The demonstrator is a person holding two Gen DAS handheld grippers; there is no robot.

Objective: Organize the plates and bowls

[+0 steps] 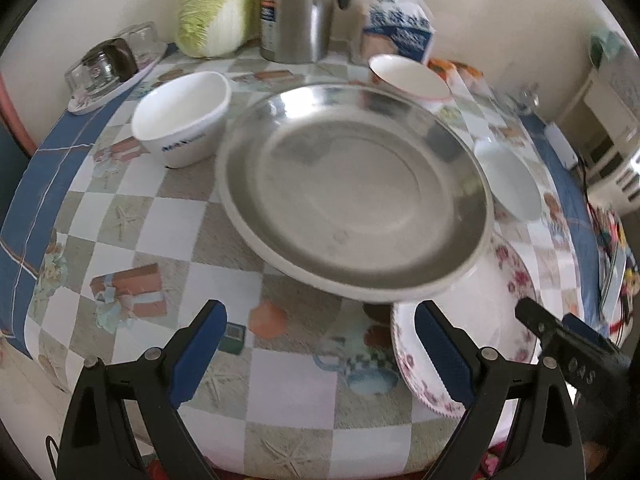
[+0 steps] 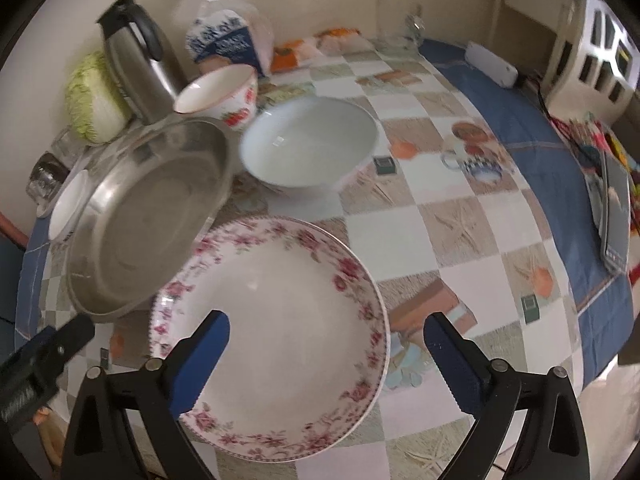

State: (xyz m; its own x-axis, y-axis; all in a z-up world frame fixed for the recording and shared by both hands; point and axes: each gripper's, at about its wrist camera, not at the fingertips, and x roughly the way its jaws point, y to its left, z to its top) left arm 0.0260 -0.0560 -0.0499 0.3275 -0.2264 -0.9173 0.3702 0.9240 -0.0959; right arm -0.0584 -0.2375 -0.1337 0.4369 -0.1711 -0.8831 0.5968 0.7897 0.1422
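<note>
While both gape, floral plate [image 2: 276, 344] lies beneath right hand-held gripper [image 2: 326, 360] — untouched.

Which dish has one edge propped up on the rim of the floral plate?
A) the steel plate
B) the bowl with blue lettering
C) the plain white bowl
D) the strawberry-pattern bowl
A: the steel plate sits tilted, its near edge overlapping the rim of the floral plate, while the bowls stand apart on the tablecloth.
</note>
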